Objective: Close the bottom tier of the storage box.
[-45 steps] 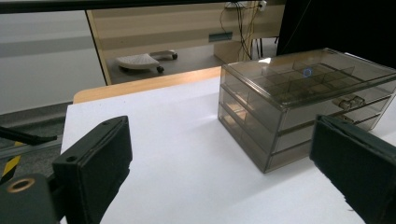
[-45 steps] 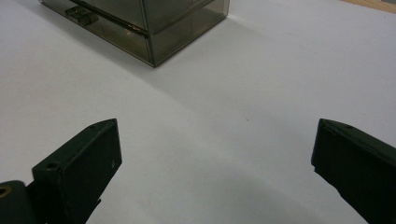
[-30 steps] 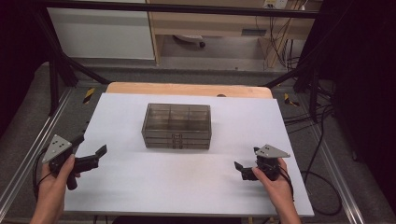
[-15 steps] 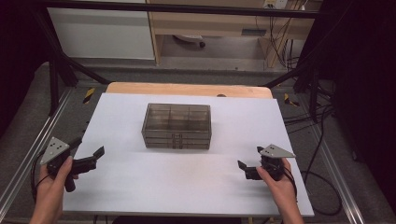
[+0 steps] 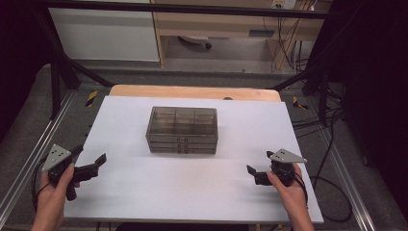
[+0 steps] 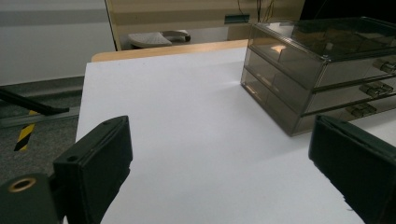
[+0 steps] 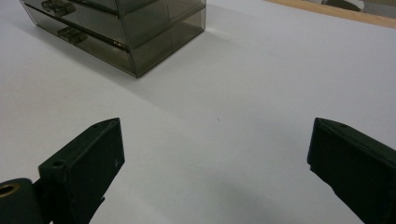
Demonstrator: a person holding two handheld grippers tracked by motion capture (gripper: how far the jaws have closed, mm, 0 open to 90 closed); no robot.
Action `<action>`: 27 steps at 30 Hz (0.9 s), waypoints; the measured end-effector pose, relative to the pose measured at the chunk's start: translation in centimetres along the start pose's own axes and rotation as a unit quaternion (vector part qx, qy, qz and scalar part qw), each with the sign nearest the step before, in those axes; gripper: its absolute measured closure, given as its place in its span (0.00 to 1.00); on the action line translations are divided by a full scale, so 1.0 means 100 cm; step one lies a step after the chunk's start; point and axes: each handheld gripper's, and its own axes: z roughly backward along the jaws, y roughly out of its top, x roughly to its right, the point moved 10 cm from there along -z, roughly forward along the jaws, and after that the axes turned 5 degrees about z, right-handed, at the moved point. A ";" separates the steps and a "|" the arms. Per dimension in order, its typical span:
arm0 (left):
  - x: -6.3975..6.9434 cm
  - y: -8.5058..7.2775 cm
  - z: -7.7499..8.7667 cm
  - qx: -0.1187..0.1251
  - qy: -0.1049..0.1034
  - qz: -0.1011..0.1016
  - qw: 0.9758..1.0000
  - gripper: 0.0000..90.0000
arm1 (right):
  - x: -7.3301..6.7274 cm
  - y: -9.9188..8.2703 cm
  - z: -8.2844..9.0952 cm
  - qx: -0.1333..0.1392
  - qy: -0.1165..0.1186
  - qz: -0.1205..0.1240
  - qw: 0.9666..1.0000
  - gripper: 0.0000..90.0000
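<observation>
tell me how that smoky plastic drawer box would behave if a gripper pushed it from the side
The drawer box looks like thin rigid plastic and seems empty, so probably light: it would likely slide on the smooth white table rather than tip, being wide and low. Its drawers might slip open if jolted.

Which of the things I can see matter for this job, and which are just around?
In play:
- smoky drawer box, drawers shut
- left claw, open, apart from it
- right claw, open, apart from it
- white table top

Just around:
- wooden board behind
- cables on the floor
</observation>
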 end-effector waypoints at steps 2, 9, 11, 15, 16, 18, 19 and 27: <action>0.000 -0.002 0.000 -0.001 0.000 0.001 1.000 0.08 | 0.000 0.000 0.000 -0.001 0.001 0.000 1.000 0.05; -0.002 -0.008 0.000 -0.006 0.001 0.004 1.000 0.08 | 0.001 -0.001 0.000 -0.001 0.001 -0.001 1.000 0.05; -0.002 -0.010 -0.001 -0.007 0.000 0.005 1.000 0.08 | 0.002 -0.002 0.000 -0.002 0.002 -0.001 1.000 0.05; -0.001 -0.011 -0.001 -0.008 0.000 0.005 1.000 0.08 | 0.002 -0.002 0.000 -0.002 0.002 -0.002 1.000 0.05; -0.001 -0.012 -0.001 -0.008 0.000 0.005 1.000 0.08 | 0.001 -0.002 0.000 -0.002 0.003 -0.003 1.000 0.05; 0.000 -0.013 -0.001 -0.009 -0.002 0.006 1.000 0.08 | 0.001 -0.003 -0.001 -0.005 0.003 -0.003 1.000 0.05; 0.000 -0.013 -0.002 -0.010 -0.002 0.006 1.000 0.08 | 0.001 -0.003 -0.001 -0.006 0.004 -0.004 1.000 0.05; 0.004 -0.017 -0.004 -0.013 -0.007 0.006 1.000 0.08 | 0.001 -0.004 -0.001 -0.008 0.005 -0.005 1.000 0.05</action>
